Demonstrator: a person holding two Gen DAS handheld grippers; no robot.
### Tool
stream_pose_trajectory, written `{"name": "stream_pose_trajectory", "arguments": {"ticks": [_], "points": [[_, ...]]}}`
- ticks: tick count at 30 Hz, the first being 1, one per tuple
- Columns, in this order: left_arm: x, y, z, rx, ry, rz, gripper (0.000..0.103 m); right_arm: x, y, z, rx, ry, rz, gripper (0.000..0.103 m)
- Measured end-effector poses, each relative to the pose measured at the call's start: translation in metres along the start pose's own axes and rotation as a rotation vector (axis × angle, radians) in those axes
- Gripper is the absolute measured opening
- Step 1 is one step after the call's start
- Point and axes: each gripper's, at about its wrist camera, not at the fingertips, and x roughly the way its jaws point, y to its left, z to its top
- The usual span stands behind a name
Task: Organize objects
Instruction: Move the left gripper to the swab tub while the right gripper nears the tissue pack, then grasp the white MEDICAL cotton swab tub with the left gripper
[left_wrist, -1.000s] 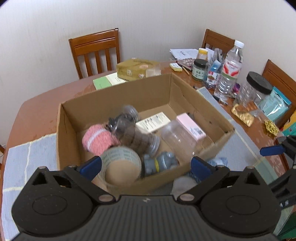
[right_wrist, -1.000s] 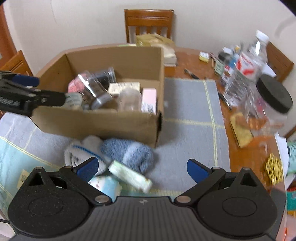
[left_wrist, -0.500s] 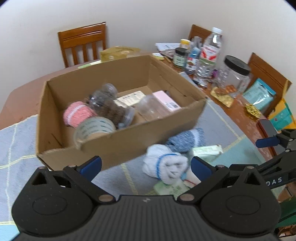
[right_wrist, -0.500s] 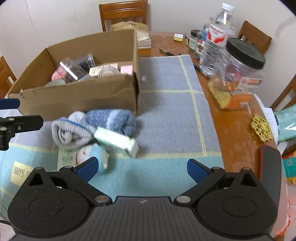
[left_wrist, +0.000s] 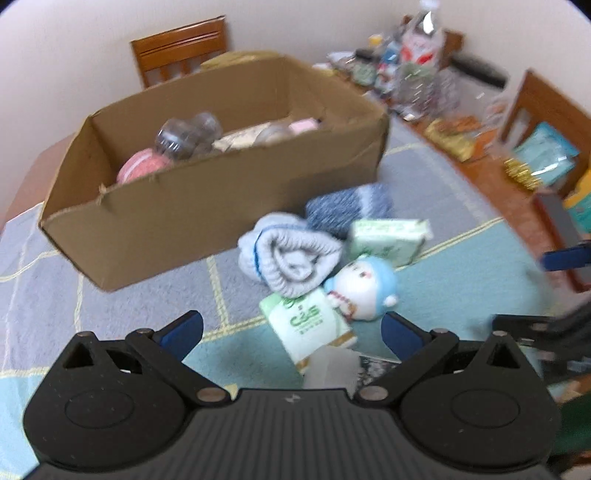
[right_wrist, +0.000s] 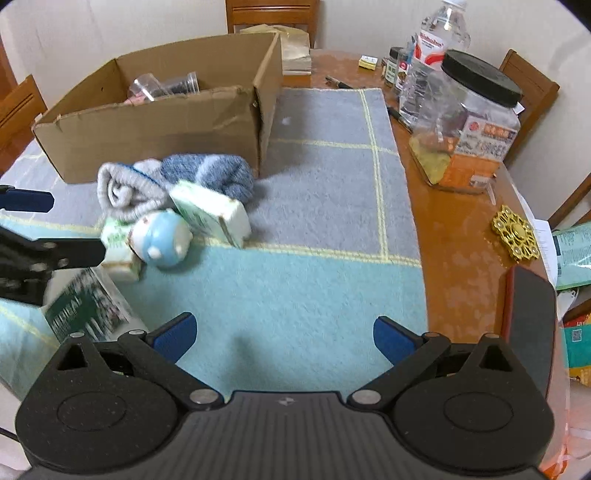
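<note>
The cardboard box, corrugated brown with a torn front rim, sits on a woven blue-grey mat; a clear plastic cup lies inside. Against its front wall huddle two rolled knit socks, grey and blue, a soft green tissue pack and a round, glossy blue figurine. The left gripper and right gripper both gape wide, empty.

home dining room: wooden chairs, cluttered table
</note>
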Motion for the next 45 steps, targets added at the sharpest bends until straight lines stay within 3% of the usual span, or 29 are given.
{"name": "stream_pose_trajectory", "arguments": {"ticks": [6,14,20,25,33,45], "points": [[0.012,0.000,-0.009,-0.098,0.055,0.037,0.102,-0.005,-0.011,-0.008,-0.006,-0.009,0.051,0.103],[0.003,0.008,-0.023,-0.148,0.084,0.098,0.102,-0.005,-0.022,-0.006,-0.019,-0.019,0.092,0.103],[-0.025,0.009,-0.027,-0.166,0.027,-0.031,0.102,-0.003,-0.026,-0.002,-0.020,-0.028,0.119,0.103],[-0.025,-0.007,-0.035,-0.134,0.051,-0.106,0.102,0.001,-0.027,-0.004,-0.032,-0.017,0.124,0.103],[-0.011,-0.023,-0.053,-0.134,0.080,-0.071,0.102,0.002,-0.027,-0.009,-0.042,0.000,0.120,0.103],[-0.005,-0.009,-0.059,-0.160,0.057,0.000,0.100,0.004,-0.021,-0.010,-0.048,0.007,0.104,0.103]]}}
